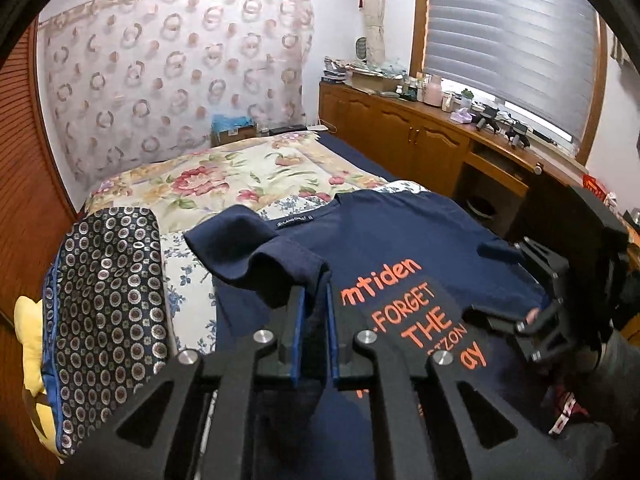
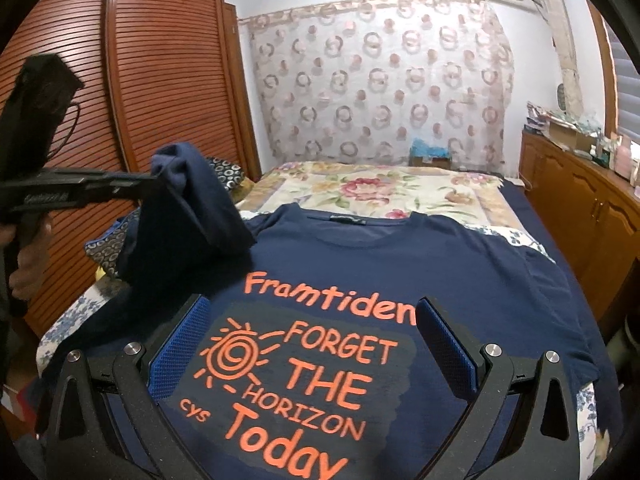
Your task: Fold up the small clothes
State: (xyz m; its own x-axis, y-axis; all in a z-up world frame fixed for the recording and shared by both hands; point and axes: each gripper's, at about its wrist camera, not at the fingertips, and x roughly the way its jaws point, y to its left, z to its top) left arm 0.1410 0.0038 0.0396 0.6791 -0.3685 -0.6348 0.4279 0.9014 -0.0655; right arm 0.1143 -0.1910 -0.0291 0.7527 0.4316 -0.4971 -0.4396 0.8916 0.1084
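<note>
The bed (image 2: 516, 196), under a floral quilt (image 2: 372, 190), fills the room between a slatted wooden wardrobe (image 2: 132, 80) and a wooden cabinet (image 2: 580, 208); a navy T-shirt (image 2: 460, 272) lies spread face up on the bed's near end, collar toward the quilt, its orange print (image 2: 304, 376) reading "Framtiden FORGET THE HORIZON Today"; beside the T-shirt, on the wardrobe side of the bed, sits a patterned cushion (image 1: 108, 300) with something yellow (image 1: 28, 340) under it; the left hand-held gripper (image 1: 312, 300) has its jaws nearly together, pinching one sleeve (image 2: 192, 196) of the T-shirt, which is lifted off the bed and drapes over the shirt's shoulder; the right hand-held gripper (image 2: 316, 344) hovers above the print with its jaws spread wide, nothing between the blue pads (image 2: 180, 356)
</note>
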